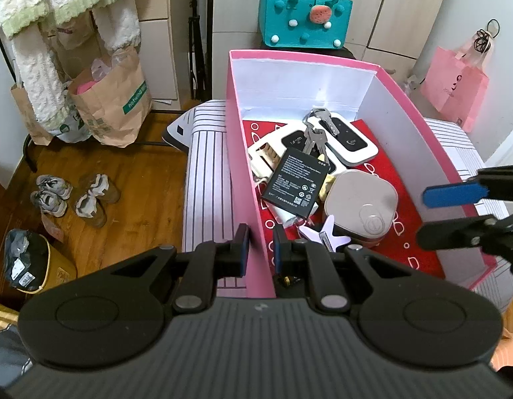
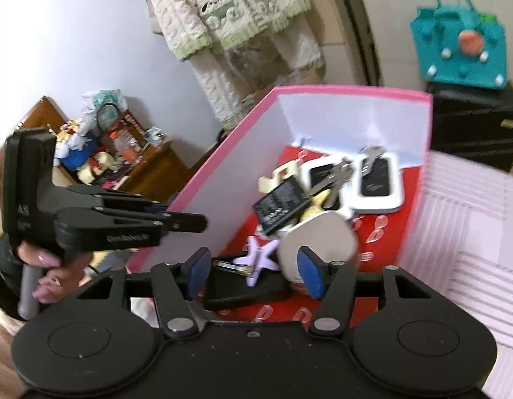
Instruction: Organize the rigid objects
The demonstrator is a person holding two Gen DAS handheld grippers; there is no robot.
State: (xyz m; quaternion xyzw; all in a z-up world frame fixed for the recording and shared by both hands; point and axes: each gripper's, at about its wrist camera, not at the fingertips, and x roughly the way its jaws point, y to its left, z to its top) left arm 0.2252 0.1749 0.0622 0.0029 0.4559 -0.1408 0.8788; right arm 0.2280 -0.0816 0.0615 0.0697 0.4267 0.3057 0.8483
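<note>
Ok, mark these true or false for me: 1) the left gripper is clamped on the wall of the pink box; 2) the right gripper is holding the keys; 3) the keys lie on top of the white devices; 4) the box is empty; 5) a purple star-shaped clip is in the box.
1) True: the left gripper is shut on the pink box wall.
2) False: the right gripper is open with nothing between its fingers.
3) True: the keys rest across the white devices.
4) False: it also holds a black battery and a beige case.
5) True: the purple star clip lies by the case.
</note>
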